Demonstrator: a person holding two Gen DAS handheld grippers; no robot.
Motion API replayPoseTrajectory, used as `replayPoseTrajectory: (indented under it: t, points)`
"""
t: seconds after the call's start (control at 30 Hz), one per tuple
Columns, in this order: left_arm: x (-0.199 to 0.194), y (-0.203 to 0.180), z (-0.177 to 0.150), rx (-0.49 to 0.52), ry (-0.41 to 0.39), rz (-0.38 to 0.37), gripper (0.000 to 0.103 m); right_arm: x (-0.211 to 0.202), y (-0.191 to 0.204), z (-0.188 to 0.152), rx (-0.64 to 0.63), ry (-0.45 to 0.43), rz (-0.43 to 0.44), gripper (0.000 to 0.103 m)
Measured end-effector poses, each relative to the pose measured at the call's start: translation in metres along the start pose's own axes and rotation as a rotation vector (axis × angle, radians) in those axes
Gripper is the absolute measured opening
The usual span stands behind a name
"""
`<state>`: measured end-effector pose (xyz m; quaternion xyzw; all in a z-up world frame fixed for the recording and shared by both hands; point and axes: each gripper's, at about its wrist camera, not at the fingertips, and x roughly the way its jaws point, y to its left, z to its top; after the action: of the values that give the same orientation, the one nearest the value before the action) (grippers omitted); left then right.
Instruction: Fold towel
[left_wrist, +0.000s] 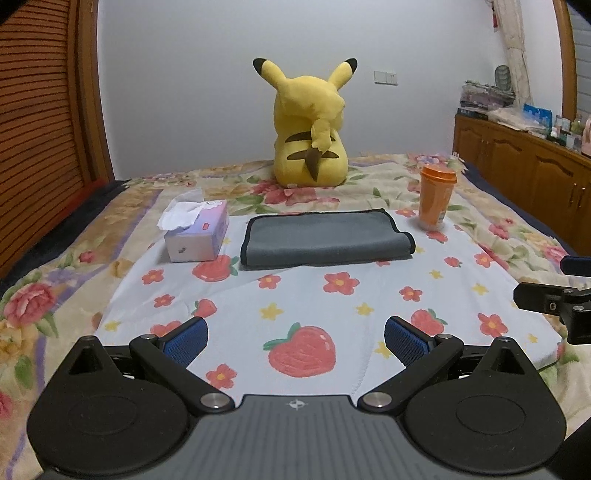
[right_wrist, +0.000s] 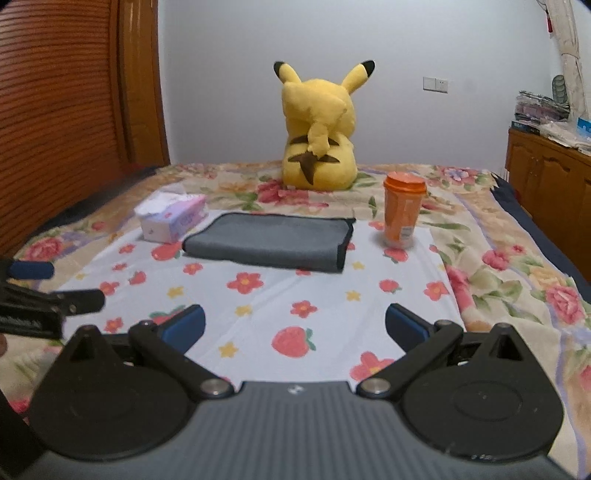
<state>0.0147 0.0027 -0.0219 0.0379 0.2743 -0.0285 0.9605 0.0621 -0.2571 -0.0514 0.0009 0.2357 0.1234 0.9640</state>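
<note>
Left to right across the bed: a lilac tissue box with white tissue sprouting from its top (left_wrist: 197, 230), then the grey, dark-edged microfibre towel (left_wrist: 325, 238) already lying in a flat folded slab on the pale strawberry-and-flower printed sheet (left_wrist: 332, 306), then a tall orange lidded cup (left_wrist: 436, 199); a yellow plush toy (left_wrist: 312, 123) sits behind, back turned. The towel looks light, limp and slightly grippy, likely to sag when lifted; the near hem or the right-hand stacked corners seem the best pinch points, taken low against the sheet. The left gripper (left_wrist: 295, 341) and the right gripper (right_wrist: 294, 328) both hang well short of the towel, fingers spread wide, holding nothing. How many layers the fold has cannot be told; the towel's far edge is foreshortened, and the right wrist view is soft with blur.
</note>
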Motion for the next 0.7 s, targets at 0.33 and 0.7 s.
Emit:
replayPoseTrajectory:
  t: [0.33,0.7]
  points:
    - [-0.012,-0.004,-0.002,0.025,-0.081,0.011,0.103,-0.005,0.0,-0.001,-0.004,-0.024,-0.012,0.103]
    - [-0.024,-0.002,-0.001,0.008,-0.151,0.022,0.103,-0.013,-0.003,0.0,0.01,-0.078,-0.03,0.103]
